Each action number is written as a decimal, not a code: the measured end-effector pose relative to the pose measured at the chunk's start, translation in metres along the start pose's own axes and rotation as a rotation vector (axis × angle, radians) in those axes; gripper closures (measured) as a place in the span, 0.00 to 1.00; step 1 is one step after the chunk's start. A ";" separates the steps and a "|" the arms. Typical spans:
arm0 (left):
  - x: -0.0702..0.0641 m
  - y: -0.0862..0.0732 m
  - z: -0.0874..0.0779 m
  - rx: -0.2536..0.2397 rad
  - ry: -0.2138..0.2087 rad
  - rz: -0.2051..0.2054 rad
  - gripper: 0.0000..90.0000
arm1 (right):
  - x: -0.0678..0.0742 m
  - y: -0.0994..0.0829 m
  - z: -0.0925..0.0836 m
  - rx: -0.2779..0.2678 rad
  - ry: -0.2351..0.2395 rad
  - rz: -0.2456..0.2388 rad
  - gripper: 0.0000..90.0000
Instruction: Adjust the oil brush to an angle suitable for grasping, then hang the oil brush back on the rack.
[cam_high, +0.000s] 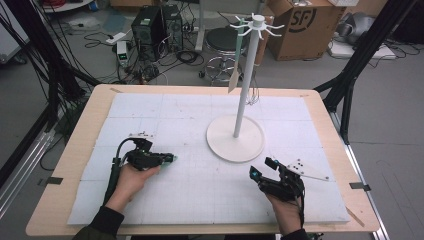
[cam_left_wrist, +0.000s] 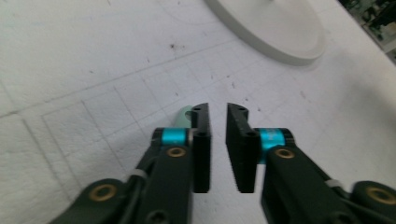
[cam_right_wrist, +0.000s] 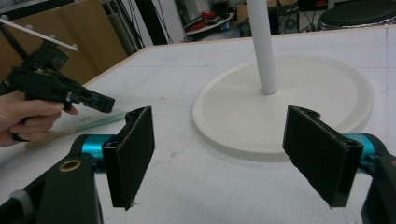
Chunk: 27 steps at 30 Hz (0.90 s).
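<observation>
A white hook stand (cam_high: 246, 80) rises from a round base (cam_high: 220, 145) in the middle of the table. A utensil with a green handle (cam_high: 240, 42) hangs from one of its hooks. Another flat utensil (cam_right_wrist: 100, 121), pale green at one end and wooden at the other, lies on the mat. My left gripper (cam_high: 172, 158) hovers just over its green end (cam_left_wrist: 183, 114); its jaws stand a narrow gap apart with nothing between them (cam_left_wrist: 218, 109). My right gripper (cam_high: 261, 167) is wide open and empty, facing the base (cam_right_wrist: 327, 93).
A white gridded mat (cam_high: 165, 115) covers the wooden table (cam_high: 80, 145). Behind the table stand a stool (cam_high: 222, 42), computer cases (cam_high: 150, 27), cables and a cardboard box (cam_high: 305, 25). Black frame legs (cam_high: 350, 75) stand at both sides.
</observation>
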<state>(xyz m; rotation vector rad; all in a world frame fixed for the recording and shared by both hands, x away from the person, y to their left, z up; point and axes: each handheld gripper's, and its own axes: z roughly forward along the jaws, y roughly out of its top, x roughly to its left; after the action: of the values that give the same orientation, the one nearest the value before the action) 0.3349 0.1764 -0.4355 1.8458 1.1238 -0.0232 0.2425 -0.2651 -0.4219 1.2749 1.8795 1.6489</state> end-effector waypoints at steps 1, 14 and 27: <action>0.001 0.000 -0.004 -0.010 -0.007 0.001 0.80 | 0.000 0.000 0.000 -0.002 -0.001 -0.003 0.27; 0.026 -0.017 -0.036 -0.031 -0.036 -0.003 0.56 | 0.001 0.000 0.000 -0.006 -0.012 -0.012 0.28; 0.033 -0.036 -0.050 -0.009 -0.043 0.045 0.54 | 0.001 0.000 0.000 -0.005 -0.007 -0.018 0.28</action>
<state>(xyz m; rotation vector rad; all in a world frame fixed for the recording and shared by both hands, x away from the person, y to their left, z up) 0.3084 0.2397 -0.4474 1.8534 1.0503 -0.0316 0.2416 -0.2641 -0.4219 1.2569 1.8755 1.6370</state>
